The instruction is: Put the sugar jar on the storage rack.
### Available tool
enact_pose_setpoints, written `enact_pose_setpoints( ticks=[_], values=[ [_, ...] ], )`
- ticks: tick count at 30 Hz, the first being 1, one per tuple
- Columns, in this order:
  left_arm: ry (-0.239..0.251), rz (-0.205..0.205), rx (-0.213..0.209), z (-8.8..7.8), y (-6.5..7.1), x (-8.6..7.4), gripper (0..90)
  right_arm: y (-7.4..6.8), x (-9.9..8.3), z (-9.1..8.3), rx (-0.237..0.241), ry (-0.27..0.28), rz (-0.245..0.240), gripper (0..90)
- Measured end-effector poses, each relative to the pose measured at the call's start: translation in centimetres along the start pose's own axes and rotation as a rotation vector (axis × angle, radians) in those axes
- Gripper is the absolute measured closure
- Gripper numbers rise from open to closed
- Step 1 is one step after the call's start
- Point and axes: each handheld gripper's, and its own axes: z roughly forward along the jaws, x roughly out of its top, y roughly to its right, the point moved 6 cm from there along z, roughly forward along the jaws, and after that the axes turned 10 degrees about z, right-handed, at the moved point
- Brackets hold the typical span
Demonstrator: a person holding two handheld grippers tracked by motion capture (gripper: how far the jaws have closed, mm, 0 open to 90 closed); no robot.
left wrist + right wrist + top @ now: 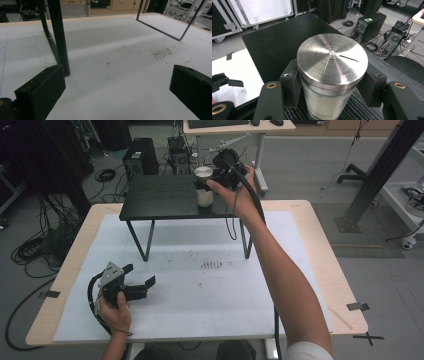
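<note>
Right claw (332, 85) clenched on the jar (329, 100), its pads just beneath the steel lid (332, 61); the jar stands between the jaws on the black raised shelf (160, 195). Left claw (140, 282) released, resting low over the bench (210, 285), well apart. Risk: the smooth glass wall may slip or tilt if lifted, since the grip sits high on it.

Glass jar (329, 100) with flat steel lid (332, 58), upright on black stand (160, 197), lid on.
</note>
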Motion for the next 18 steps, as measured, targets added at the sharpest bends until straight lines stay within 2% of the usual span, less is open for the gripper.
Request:
enact_pose_setpoints(
  ticks=[18],
  values=[
    [0.003, -0.001, -0.001, -0.01, 0.02, 0.01, 0.6, 0.0, 0.0, 0.01, 0.001, -0.001, -0.003, 43.2]
  ],
)
